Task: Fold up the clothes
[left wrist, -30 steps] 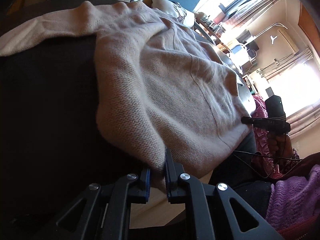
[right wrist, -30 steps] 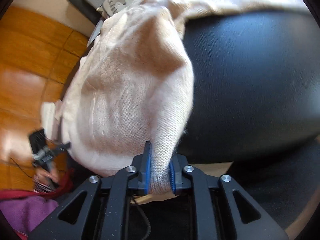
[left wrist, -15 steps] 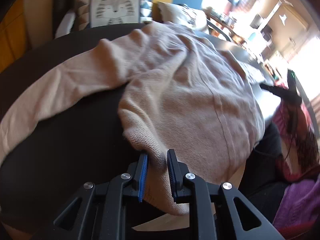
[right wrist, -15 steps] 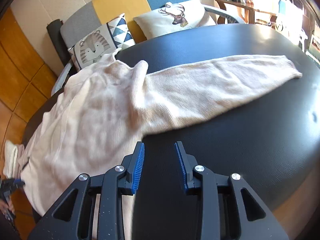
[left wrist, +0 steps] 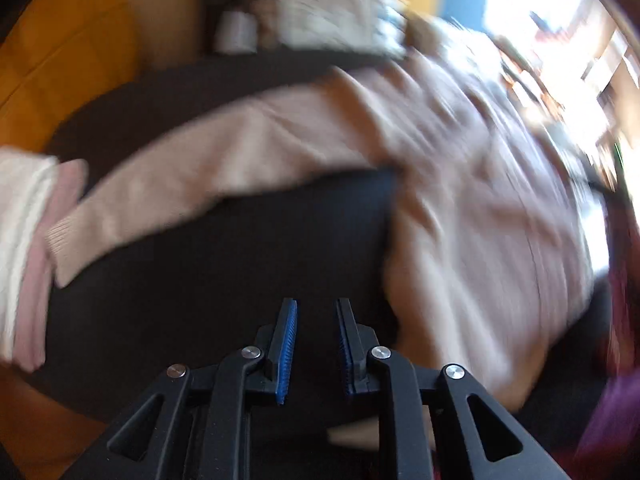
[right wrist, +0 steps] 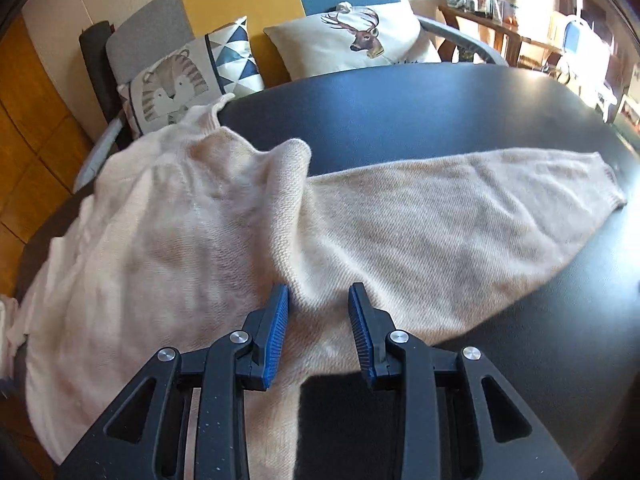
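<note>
Left wrist view, blurred: the left gripper (left wrist: 314, 312) hangs over the dark worktop (left wrist: 240, 272), its fingers apart with nothing between them, having just been opening; the beige sweater (left wrist: 472, 216) lies spread on the worktop to the right, one sleeve (left wrist: 192, 184) stretched leftward toward a pink and white garment (left wrist: 28, 232) at the edge.

Right wrist view: the right gripper (right wrist: 318, 300) has its fingers apart, just opened, over the sweater (right wrist: 180, 240) near the armpit, not pressing it; the other sleeve (right wrist: 460, 216) reaches right across the worktop (right wrist: 400, 112); two cushions (right wrist: 188, 80) lie behind.

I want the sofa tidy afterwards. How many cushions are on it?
2: the tiger cushion at the sofa's left end, the deer cushion to its right. Others may be hidden.
</note>
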The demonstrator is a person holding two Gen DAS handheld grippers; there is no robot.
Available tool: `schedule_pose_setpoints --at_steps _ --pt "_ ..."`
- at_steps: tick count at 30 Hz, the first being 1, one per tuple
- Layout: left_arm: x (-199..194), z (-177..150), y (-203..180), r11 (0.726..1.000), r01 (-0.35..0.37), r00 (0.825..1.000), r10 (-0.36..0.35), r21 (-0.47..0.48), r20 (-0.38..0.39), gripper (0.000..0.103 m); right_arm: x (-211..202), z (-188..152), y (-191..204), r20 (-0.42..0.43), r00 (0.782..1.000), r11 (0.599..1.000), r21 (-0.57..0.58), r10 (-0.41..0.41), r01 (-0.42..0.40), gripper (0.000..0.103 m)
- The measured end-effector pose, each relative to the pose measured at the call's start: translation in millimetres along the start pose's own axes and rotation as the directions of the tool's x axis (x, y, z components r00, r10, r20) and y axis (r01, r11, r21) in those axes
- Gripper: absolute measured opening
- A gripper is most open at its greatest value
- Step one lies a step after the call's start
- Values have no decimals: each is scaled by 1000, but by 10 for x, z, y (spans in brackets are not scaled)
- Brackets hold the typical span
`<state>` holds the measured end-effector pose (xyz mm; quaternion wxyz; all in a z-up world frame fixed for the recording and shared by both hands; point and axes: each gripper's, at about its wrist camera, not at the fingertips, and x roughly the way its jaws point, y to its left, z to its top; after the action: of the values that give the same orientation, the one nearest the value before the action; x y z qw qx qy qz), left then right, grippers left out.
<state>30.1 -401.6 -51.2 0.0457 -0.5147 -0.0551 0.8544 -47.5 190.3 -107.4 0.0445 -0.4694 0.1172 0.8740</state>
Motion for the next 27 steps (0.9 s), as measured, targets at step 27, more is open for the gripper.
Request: schedule_pose_setpoints --at_steps 27 --pt "1234 1201 -1174 998 30 996 -35 53 85 34 87 154 121 62 998 996 -90 13 -7 54"
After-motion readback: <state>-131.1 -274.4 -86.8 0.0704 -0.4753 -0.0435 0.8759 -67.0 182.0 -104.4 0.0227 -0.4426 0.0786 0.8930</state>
